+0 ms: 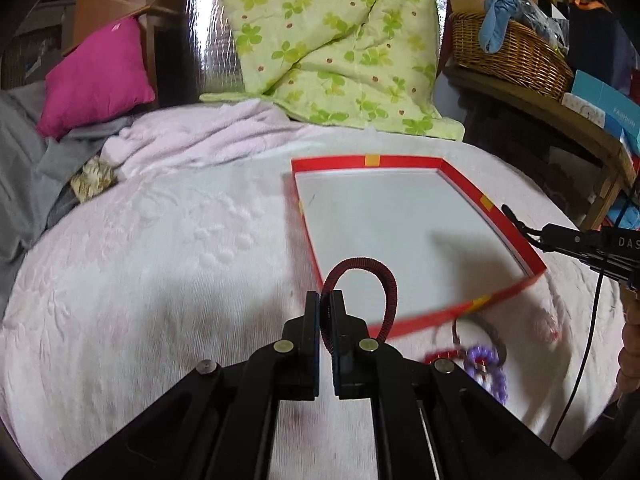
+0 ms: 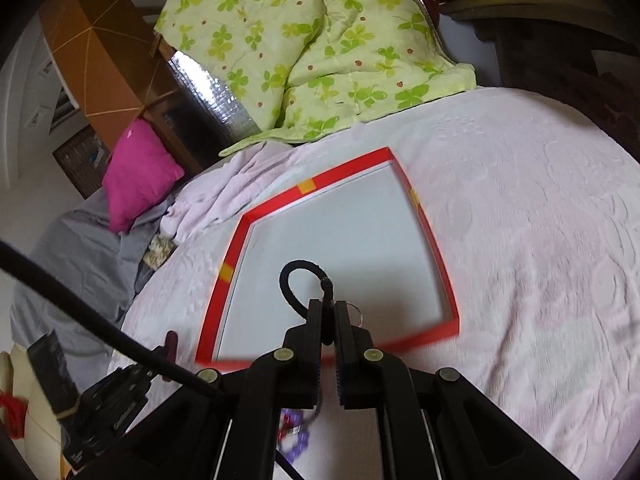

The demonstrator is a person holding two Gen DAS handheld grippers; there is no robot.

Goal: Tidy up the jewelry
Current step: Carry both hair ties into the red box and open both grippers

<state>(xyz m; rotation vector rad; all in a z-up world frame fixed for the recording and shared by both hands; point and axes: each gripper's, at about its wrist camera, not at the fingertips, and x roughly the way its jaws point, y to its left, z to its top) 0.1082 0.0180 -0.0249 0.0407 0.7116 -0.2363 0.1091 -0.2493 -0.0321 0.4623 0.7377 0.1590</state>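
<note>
- Two grippers in play, both over the near part of a red-rimmed tray (image 1: 491, 206) with a white floor, lying on a pale pink bedspread (image 1: 160, 248).
- Left gripper (image 1: 325, 300): claw clamped on a dark red ribbed bracelet (image 1: 362, 266); its loop stands up above the fingertips, just over the tray's near-left rim.
- Right gripper (image 2: 328, 307): claw clamped on a black cord loop (image 2: 289, 280); the loop curls up left of the tips, over the tray's white floor. A small clear ring (image 2: 355, 312) shows just right of the tips; can't tell if it hangs from the cord.
- Loose jewelry outside the tray, just off its near edge on the bedspread: purple bead bracelet (image 1: 490, 368), a red piece (image 1: 440, 357) beside it, thin metal bangles (image 1: 480, 332); blurred.
- Beyond the tray's far side: green clover-print quilt (image 1: 328, 40), magenta cushion (image 1: 96, 76) to far left, wicker basket (image 1: 512, 52) to far right.
</note>
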